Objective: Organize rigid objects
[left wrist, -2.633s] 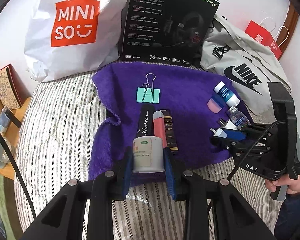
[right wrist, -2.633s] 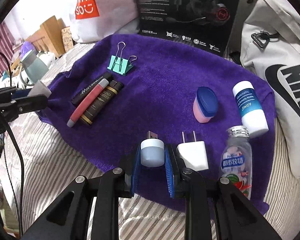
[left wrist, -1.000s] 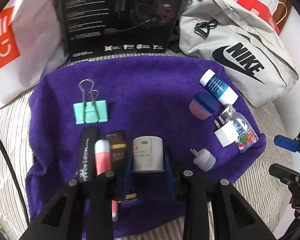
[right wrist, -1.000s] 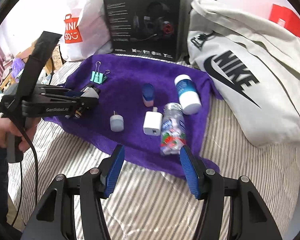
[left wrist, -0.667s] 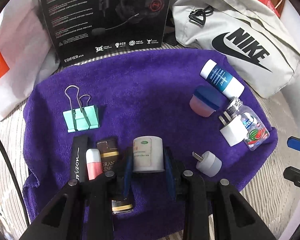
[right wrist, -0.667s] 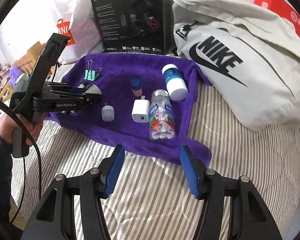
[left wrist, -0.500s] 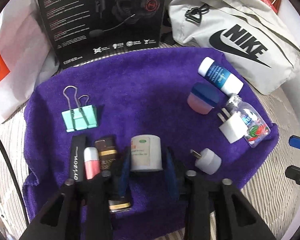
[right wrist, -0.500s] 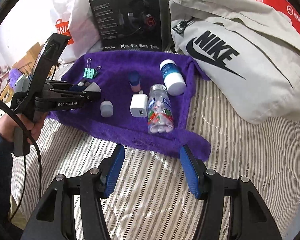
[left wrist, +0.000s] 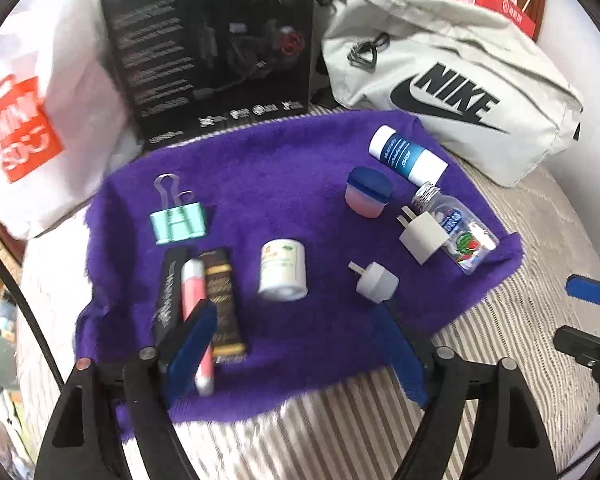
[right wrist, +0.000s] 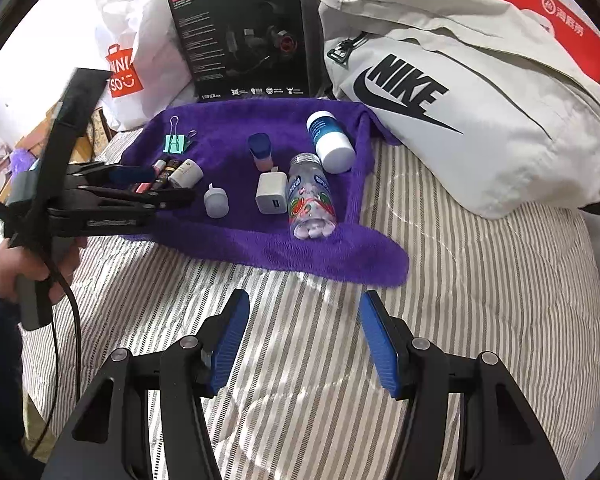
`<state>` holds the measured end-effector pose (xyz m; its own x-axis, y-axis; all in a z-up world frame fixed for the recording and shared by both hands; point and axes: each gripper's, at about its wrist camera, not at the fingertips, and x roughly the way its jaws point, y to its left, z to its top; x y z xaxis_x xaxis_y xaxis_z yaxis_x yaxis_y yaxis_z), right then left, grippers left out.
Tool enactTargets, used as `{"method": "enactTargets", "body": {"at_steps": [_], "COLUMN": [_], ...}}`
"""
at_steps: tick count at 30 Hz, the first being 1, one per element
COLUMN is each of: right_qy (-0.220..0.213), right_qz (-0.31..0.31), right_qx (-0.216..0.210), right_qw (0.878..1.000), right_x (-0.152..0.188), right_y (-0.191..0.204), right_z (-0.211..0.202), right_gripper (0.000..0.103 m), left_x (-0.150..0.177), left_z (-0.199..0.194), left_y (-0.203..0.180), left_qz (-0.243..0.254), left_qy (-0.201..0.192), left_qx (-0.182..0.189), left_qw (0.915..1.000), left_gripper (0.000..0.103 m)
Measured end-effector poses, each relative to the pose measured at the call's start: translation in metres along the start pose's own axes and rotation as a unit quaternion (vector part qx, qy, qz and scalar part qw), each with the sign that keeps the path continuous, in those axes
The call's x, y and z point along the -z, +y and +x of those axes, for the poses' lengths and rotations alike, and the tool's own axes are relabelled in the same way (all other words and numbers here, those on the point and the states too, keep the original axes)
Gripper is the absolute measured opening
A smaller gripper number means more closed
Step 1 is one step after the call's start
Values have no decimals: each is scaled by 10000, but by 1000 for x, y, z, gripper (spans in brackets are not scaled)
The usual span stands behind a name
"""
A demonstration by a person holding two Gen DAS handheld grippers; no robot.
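Your left gripper hangs over the near edge of the purple towel with its blue pads spread wide and nothing between them; the small white jar lies on its side on the towel just ahead of that gap, apart from both pads. Your left pad overlaps the near ends of the pink tube and the black-and-gold tube, which lie side by side with a black tube left of the jar, though the blur makes it hard to say whether the pad touches them. Ahead of those sits the mint binder clip. Right of the jar are the round grey plug, then the white charger touching the clear candy bottle, with the pink jar with the blue lid and the blue-and-white bottle farther ahead. From the right wrist camera, your left hand grips the handle low at the left, the tool reaching level toward the towel. Your right gripper is released too, pads wide apart, held back over the striped bedcover, well short of the towel's near edge, pointing toward the candy bottle.
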<state>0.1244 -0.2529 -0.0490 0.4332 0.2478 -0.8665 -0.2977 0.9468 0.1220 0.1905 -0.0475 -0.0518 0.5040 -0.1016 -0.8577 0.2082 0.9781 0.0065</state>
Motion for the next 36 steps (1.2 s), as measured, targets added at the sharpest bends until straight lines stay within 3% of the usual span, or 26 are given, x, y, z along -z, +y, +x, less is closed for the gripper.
{"method": "enactTargets", "body": {"at_steps": [2, 5, 9, 13, 21, 36], "right_qy": [-22, -80, -139, -185, -260, -157], "right_qz": [46, 83, 144, 276, 376, 431], "right_qx": [20, 65, 60, 92, 281, 524], "right_qw": [10000, 9999, 9998, 9994, 9986, 9976], "right_x": [2, 3, 3, 2, 16, 51], "right_y": [5, 12, 22, 30, 40, 45], "right_z": [-2, -6, -10, -16, -36, -65], "right_gripper": [59, 73, 79, 87, 103, 103], "left_x": [7, 19, 43, 64, 94, 128], "left_z": [-12, -28, -47, -69, -99, -127], "left_y": [2, 8, 22, 28, 34, 11], "left_qz": [-129, -411, -932, -1078, -1318, -1340], "left_qy": [-71, -153, -122, -225, -323, -374], "left_qx": [-39, -150, -73, -320, -392, -514], "left_qw": [9999, 9989, 9955, 9934, 9900, 9889], "left_gripper": [91, 100, 101, 103, 103, 103]}}
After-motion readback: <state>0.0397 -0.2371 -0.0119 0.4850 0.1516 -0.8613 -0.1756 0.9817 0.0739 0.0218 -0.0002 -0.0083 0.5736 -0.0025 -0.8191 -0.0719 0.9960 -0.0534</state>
